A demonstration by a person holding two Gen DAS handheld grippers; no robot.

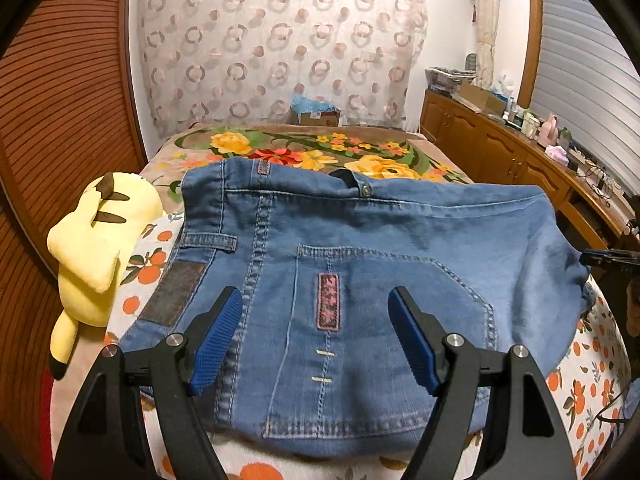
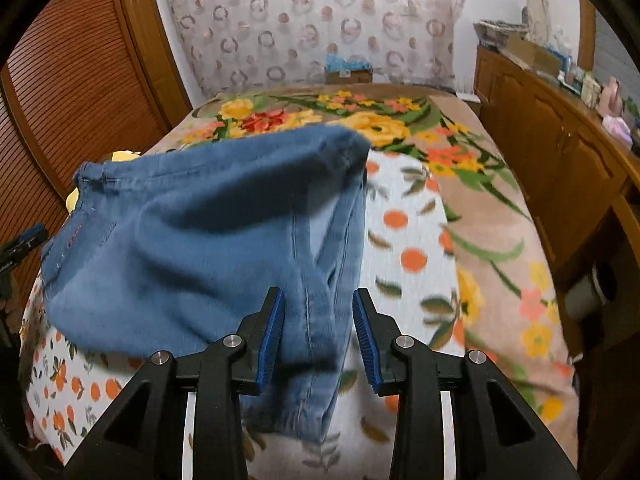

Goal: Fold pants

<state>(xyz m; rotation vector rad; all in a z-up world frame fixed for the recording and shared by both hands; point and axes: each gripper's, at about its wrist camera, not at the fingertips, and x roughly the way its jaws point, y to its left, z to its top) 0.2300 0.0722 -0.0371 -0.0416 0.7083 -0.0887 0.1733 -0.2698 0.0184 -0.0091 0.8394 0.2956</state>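
Nearest, left gripper (image 1: pixel 316 332) with blue fingers (image 1: pixel 218 336) wide apart above the back pocket, holding nothing. Right gripper (image 2: pixel 318 332) also with fingers (image 2: pixel 272 334) apart, on either side of a leg seam, not pressing it. Pants (image 1: pixel 360 248) of blue denim folded on the bed (image 2: pixel 404 248). Just left, yellow plush toy (image 1: pixel 92 248). Farther, floral blanket (image 1: pixel 320 152), then curtain (image 1: pixel 280 40).
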